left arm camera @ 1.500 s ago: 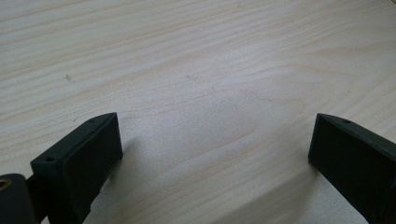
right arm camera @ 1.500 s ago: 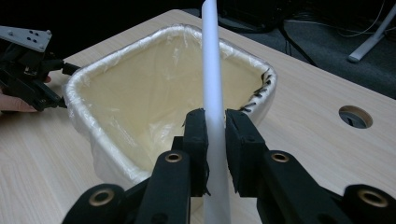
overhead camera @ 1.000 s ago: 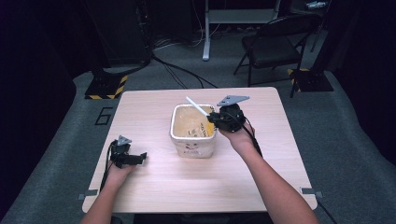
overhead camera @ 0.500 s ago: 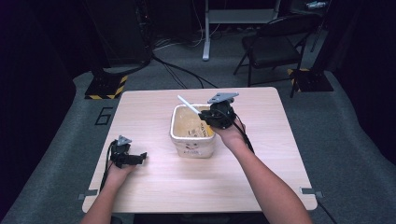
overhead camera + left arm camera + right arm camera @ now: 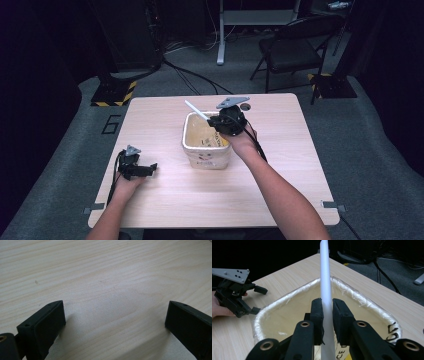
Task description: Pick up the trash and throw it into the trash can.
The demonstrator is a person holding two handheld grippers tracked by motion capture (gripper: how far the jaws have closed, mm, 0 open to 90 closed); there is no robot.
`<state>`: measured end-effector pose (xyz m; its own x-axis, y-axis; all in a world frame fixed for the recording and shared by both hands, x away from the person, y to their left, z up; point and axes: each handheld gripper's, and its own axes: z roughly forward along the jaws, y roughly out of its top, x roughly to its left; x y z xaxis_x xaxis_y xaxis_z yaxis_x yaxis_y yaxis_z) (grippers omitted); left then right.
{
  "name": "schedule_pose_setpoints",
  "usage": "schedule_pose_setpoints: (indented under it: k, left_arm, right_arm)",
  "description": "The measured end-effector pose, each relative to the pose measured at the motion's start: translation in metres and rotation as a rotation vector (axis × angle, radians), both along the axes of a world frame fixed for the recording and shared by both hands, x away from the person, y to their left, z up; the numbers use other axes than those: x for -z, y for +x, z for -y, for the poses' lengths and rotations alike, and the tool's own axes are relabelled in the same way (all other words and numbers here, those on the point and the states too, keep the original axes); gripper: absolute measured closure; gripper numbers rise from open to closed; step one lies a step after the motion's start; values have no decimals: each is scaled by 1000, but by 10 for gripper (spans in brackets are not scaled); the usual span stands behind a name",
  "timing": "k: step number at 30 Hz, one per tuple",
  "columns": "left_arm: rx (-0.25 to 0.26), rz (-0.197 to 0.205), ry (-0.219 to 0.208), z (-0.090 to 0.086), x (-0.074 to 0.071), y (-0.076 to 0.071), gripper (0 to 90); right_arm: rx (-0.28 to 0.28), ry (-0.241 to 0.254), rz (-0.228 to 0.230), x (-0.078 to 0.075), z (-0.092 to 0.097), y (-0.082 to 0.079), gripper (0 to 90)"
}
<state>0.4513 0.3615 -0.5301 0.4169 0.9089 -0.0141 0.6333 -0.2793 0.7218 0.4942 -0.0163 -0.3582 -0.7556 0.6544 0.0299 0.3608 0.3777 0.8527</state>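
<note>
Right gripper [image 5: 220, 120] pinching white stick [image 5: 325, 285] over tub [image 5: 192, 145]; left gripper [image 5: 147, 168] spread, idle near-left; outcome unclear.

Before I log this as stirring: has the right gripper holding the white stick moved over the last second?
Yes. The right gripper, shut on the white stick, has shifted left over the cream square tub.

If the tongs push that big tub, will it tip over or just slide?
Probably slide. The tub sits wide and squat on the smooth wooden table, so tipping looks unlikely. Its thin, crinkly rim suggests light plastic that may flex. The right tongs, shut on a white stick, hover above it.
</note>
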Motion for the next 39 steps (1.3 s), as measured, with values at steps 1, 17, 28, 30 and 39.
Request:
schedule_pose_setpoints:
  k: [1,17,28,30,39]
  left_arm:
    - [-2,4,-1,0,0,0,23]
    - [-1,1,2,0,0,0,23]
    - [-1,1,1,0,0,0,23]
    - [-2,0,0,0,0,0,23]
    - [-1,-1,-1,0,0,0,24]
  right_arm:
    - [1,4,-4,0,-2,0,787]
    - [-11,16,14,2,-13,8,786]
    - [-17,13,8,6,-21,15,786]
    - [-23,10,7,8,-25,17,786]
    - [-21,2,-2,14,-31,21,779]
